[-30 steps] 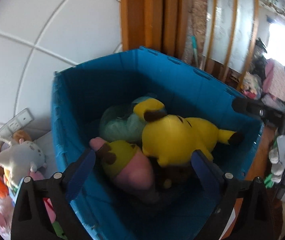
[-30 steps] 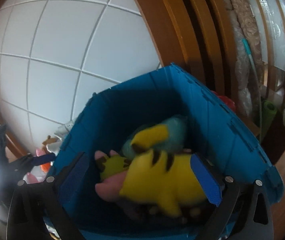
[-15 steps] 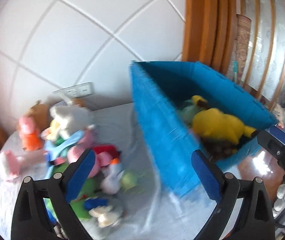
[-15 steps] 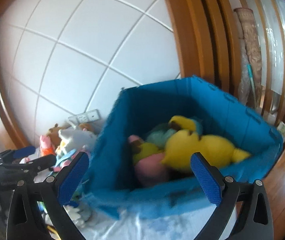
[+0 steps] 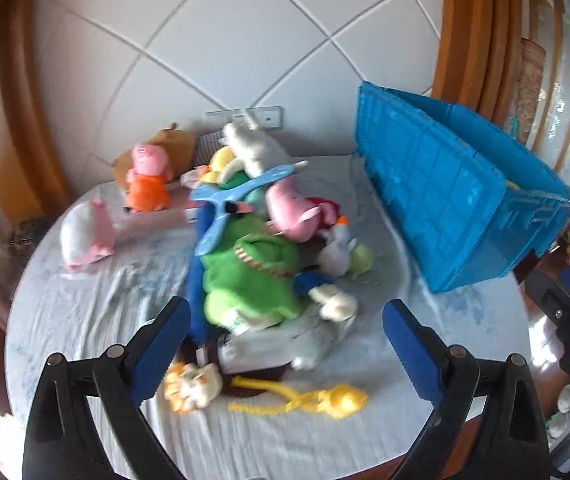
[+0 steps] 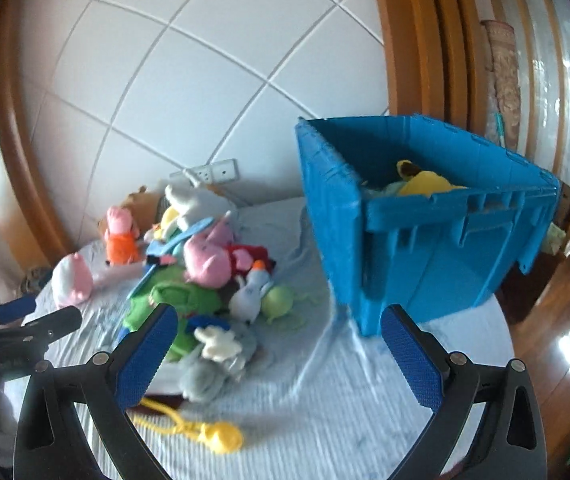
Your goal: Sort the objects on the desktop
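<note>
A heap of soft toys lies on the round table's pale blue cloth [image 5: 85, 320], among them a green plush [image 5: 251, 276] [image 6: 173, 300], a pink pig plush [image 5: 289, 210] [image 6: 205, 258] and a grey plush [image 6: 213, 364]. At the right stands a blue crate [image 5: 445, 196] [image 6: 425, 248] with a yellow plush [image 6: 425, 182] inside. My left gripper [image 5: 287, 340] hangs open over the near side of the heap, holding nothing. My right gripper [image 6: 273, 350] is open and empty between heap and crate. The left gripper [image 6: 13, 328] also shows at that view's left edge.
An orange-clad pig plush [image 5: 149, 176] and a white-pink plush [image 5: 85, 232] lie at the table's left. A yellow stringy toy [image 5: 325, 400] [image 6: 217, 436] is near the front edge. A tiled wall with a socket strip [image 5: 245, 116] stands behind; wooden floor [image 6: 557, 340] lies to the right.
Both grippers have pulled back from above the crate and swung left toward the toy heap. The yellow plush stays in the crate. Both stay open.
</note>
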The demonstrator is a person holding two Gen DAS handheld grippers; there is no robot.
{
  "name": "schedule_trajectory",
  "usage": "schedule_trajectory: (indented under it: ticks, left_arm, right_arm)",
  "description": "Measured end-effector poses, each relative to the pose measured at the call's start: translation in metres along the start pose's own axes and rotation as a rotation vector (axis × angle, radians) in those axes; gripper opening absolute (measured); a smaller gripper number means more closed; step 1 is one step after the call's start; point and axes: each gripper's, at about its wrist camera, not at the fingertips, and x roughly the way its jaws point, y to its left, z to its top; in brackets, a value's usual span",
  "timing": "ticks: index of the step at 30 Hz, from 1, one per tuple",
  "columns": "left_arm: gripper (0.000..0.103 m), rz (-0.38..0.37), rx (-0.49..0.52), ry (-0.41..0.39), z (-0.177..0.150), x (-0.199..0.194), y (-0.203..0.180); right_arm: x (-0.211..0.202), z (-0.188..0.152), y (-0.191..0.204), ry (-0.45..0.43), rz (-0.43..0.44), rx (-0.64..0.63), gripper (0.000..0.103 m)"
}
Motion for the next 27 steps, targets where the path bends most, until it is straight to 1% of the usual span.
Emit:
schedule_trajectory:
  ticks: [5, 7, 9, 14, 20, 27]
  left_arm:
    - [0.098, 0.036, -0.022, -0.017, -0.021, -0.019, 0.015]
    - [0.098, 0.052, -0.034, -0.023, -0.025, -0.024, 0.017]
    - [0.098, 0.052, -0.035, -0.019, -0.028, -0.027, 0.017]
    - [0.098, 0.044, -0.036, -0.015, -0.034, -0.031, 0.014]
    - [0.098, 0.041, -0.017, 0.016, -0.04, -0.029, 0.005]
    - [0.098, 0.027, -0.024, 0.012, -0.041, -0.032, 0.004]
  right_arm:
    - [-0.008, -0.02, 0.024, 0.021, 0.038, -0.028, 0.103]
    - [-0.012, -0.026, 0.029, 0.024, 0.028, -0.054, 0.103]
    - [-0.013, -0.03, 0.032, 0.029, 0.003, -0.078, 0.103]
    - [-0.023, -0.033, 0.028, 0.025, -0.054, -0.096, 0.103]
    - [-0.03, -0.035, 0.02, 0.04, -0.054, -0.102, 0.103]
    - [-0.03, -0.031, 0.021, 0.039, -0.055, -0.11, 0.103]
